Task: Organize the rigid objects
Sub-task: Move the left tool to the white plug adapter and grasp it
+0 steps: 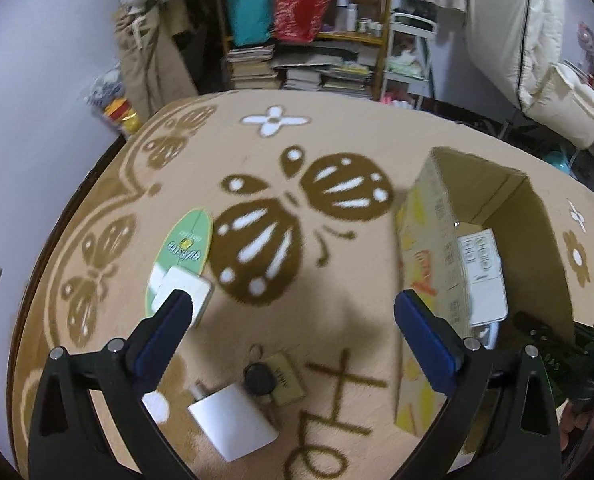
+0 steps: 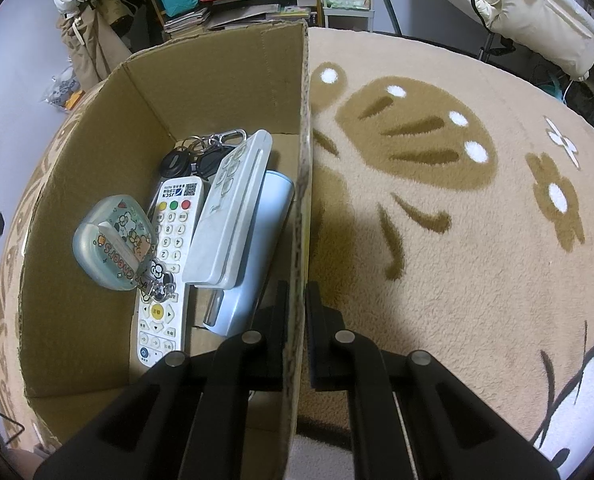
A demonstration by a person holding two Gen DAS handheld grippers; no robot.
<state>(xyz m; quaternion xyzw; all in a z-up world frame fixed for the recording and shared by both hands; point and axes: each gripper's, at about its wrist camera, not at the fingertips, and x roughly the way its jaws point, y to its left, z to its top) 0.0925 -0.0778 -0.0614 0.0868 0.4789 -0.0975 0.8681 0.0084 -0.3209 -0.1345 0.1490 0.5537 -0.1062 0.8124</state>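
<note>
left tongs (image 1: 293, 322): apart, empty, above rug (image 1: 337, 140)
right tongs (image 2: 295, 308): clamped on cardboard box (image 2: 97, 184) wall
white charger (image 1: 233, 420): on rug below left tongs; light, stiff, smooth — likely grip flat sides
key fob (image 1: 259, 378): touching charger

"JSCN" on remote (image 2: 165, 256); "cheers" on case (image 2: 115, 240).

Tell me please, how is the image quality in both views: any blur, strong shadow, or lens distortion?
Left wrist view: slight motion blur over the white charger and key fob; the left gripper casts a soft shadow on the rug. Right wrist view: sharper; remote buttons are readable, and a shadow falls beside the cardboard box. Both views bend edges strongly, fisheye style.
</note>
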